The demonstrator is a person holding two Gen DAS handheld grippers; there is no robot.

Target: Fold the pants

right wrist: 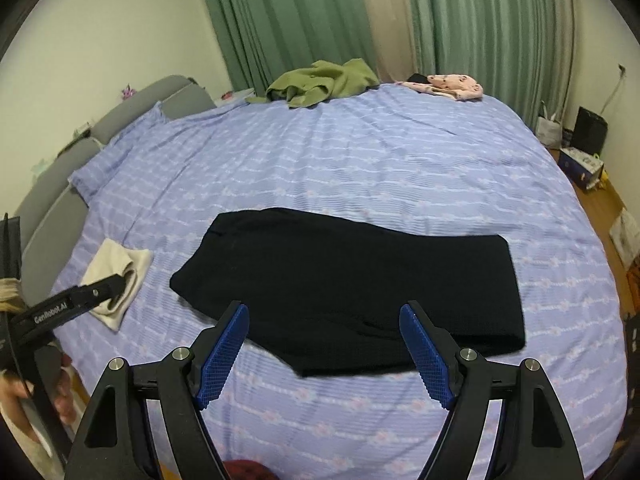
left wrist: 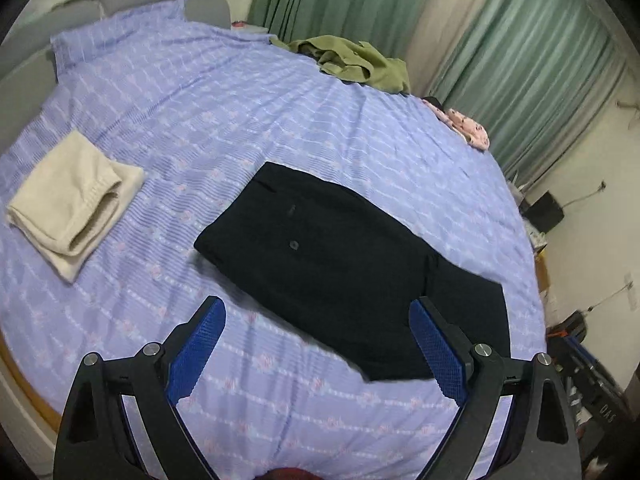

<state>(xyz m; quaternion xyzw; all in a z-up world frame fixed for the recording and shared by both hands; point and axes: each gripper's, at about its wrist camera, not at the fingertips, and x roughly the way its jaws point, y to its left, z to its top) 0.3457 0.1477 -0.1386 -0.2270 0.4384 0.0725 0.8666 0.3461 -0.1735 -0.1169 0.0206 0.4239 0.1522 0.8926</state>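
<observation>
Black pants (left wrist: 340, 276) lay flat on the lilac bed (left wrist: 240, 120), already doubled into a long slab, and both pairs of fingers hung above its near edge, spread wide with nothing between them. Long axis ran from the waist end, up and left, to the hem end, down and right. From the left gripper (left wrist: 318, 344) the slab sat just ahead and a touch right; the right gripper (right wrist: 324, 344) looked squarely over its middle. By my read the hem end fell nearer the right hand for bringing it across to the waist.
</observation>
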